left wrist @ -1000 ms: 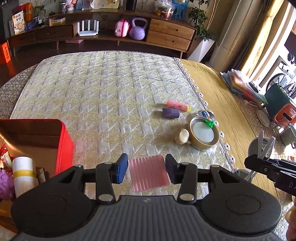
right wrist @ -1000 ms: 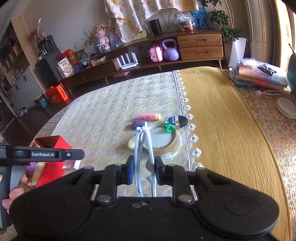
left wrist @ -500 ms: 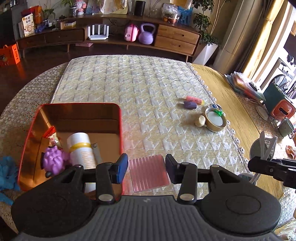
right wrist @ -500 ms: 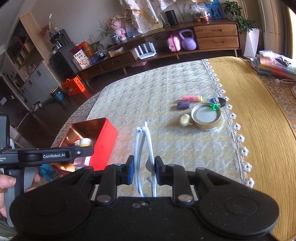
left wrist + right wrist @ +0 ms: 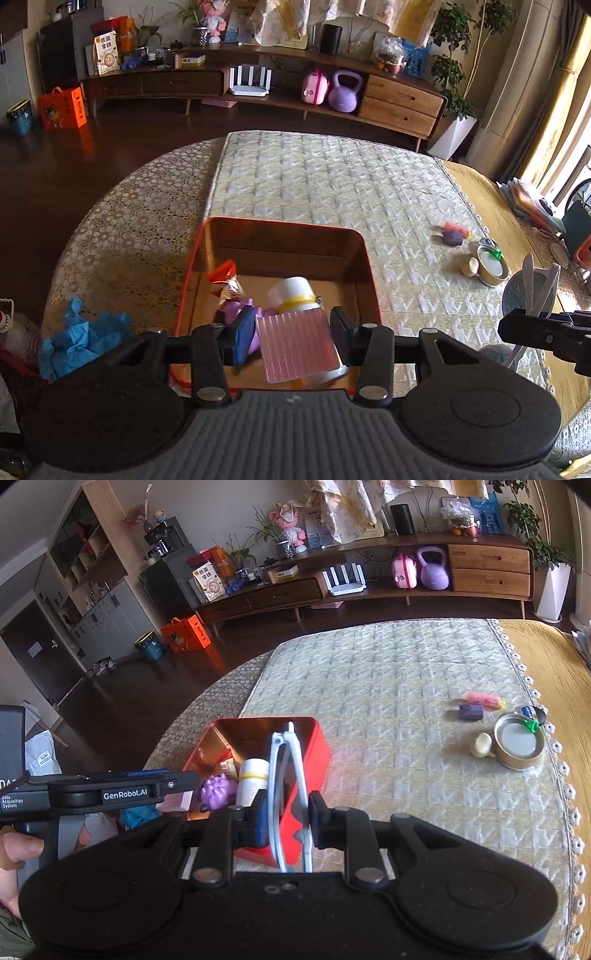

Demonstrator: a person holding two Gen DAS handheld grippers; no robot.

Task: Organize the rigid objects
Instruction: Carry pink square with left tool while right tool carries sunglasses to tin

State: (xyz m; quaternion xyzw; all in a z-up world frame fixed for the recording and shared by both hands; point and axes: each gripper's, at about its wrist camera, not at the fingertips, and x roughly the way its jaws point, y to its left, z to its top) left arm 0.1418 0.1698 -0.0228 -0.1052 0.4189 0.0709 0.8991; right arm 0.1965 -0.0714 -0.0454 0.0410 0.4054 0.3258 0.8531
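pink ribbed rectangular plastic block (image 5: 297, 343) is clamped in the left gripper (image 5: 293, 334), hanging over the near end of the open red metal tin (image 5: 280, 229). right gripper (image 5: 286, 814) is clenched on white plastic tongs (image 5: 286, 771) at the tin's 3 o'clock side. round gold tin lid (image 5: 519, 744) sits well apart at 2 o'clock.

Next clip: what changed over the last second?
Both tongs carried their loads from near the round tin to the red box: left tongs over it holding the pink ribbed piece, right tongs beside it holding the white tweezers. Grips and table items unchanged.
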